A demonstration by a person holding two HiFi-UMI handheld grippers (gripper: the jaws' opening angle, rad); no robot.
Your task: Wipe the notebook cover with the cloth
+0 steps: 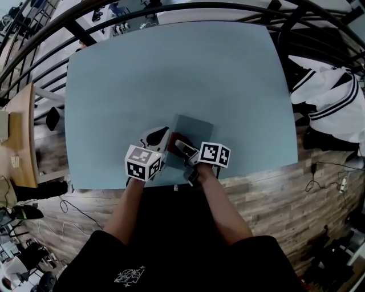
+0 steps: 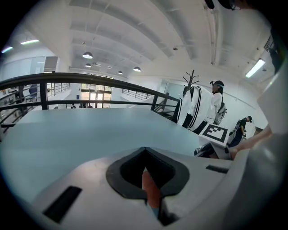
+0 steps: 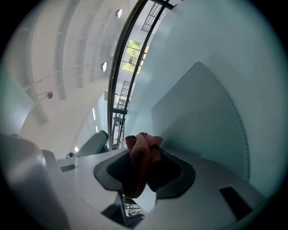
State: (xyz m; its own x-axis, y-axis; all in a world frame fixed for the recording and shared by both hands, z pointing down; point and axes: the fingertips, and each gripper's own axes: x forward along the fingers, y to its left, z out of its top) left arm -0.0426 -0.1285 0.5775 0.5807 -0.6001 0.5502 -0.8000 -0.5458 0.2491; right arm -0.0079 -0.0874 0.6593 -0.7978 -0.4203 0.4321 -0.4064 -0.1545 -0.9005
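Observation:
A grey-teal notebook (image 1: 194, 130) lies flat on the light blue table (image 1: 171, 68), close to its near edge. My right gripper (image 1: 183, 149) is shut on a bunched dark red cloth (image 1: 181, 138), (image 3: 143, 152) over the notebook's near left corner. In the right gripper view the notebook cover (image 3: 202, 117) stretches ahead of the cloth. My left gripper (image 1: 155, 138) sits just left of the notebook with its jaws closed together (image 2: 146, 173). A thin reddish strip (image 2: 150, 191) shows in the slot between them; I cannot tell what it is.
A white jacket with black stripes (image 1: 333, 94) hangs off to the right of the table. A wooden desk (image 1: 20, 134) stands at the left and a dark railing (image 1: 171, 11) curves behind the table. Cables (image 1: 319, 174) lie on the wood floor.

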